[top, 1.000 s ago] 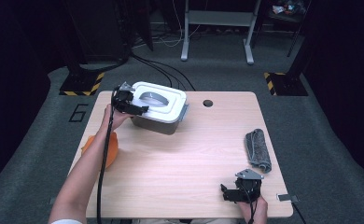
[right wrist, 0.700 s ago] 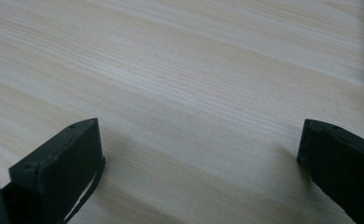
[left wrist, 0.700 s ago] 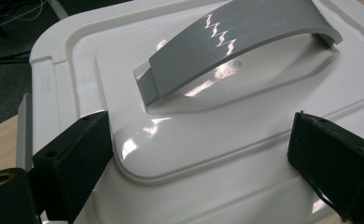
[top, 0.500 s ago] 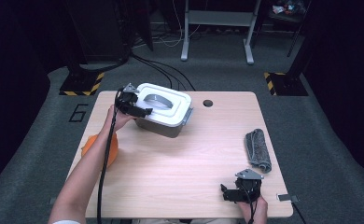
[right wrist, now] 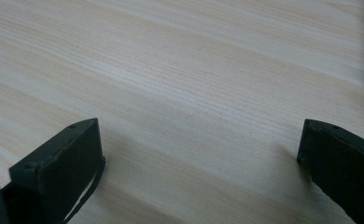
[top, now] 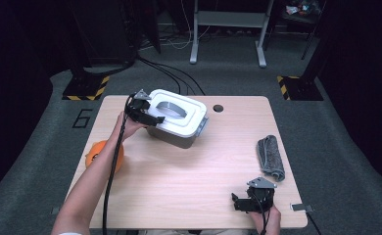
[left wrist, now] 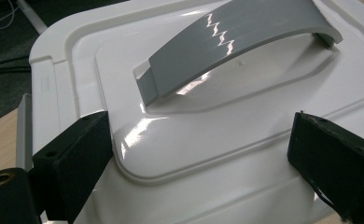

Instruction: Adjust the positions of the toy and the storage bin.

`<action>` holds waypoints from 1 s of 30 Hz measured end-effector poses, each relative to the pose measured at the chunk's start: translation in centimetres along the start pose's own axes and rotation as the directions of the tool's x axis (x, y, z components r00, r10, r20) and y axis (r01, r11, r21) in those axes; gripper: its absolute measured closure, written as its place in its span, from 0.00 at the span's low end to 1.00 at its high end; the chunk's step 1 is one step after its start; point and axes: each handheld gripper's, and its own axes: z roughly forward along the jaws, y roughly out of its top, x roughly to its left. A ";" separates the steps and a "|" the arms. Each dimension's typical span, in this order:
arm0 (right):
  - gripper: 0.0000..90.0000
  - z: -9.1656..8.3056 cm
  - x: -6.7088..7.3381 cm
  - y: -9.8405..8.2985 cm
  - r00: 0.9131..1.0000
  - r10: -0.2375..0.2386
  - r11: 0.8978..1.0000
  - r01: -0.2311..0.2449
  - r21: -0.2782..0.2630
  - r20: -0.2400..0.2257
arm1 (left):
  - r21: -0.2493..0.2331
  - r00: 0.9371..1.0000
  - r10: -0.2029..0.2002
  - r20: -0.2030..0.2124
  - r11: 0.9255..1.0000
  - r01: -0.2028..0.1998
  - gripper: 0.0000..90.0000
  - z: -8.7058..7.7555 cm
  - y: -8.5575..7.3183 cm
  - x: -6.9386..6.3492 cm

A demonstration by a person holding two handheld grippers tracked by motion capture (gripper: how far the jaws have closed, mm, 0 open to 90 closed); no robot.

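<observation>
A grey storage box with a white lid (top: 179, 117) and a grey arched handle (left wrist: 236, 42) stands at the back of the wooden table (top: 189, 171). My left gripper (top: 152, 117) is open at the lid's left edge, its jaws spread over the white lid (left wrist: 194, 140) with nothing between them. Near the front right edge, my right gripper (top: 240, 202) rests low and open over bare wood (right wrist: 194, 93), holding nothing.
A folded grey cloth (top: 271, 157) lies at the right side of the table. An orange object (top: 103, 154) sits at the left edge, partly under the left forearm. A cable hole (top: 218, 108) is beyond the box. Cables and stands crowd the floor behind.
The box has shifted a little to the right and turned slightly, with my left gripper moving along at its lid edge. The right gripper has stayed still.
</observation>
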 end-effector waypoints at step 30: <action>0.00 0.0 0.0 0.0 1.000 0.000 1.000 0.000 0.003 -0.002 | -0.012 0.995 0.058 0.085 0.998 -0.057 0.07 0.7 0.5 -2.7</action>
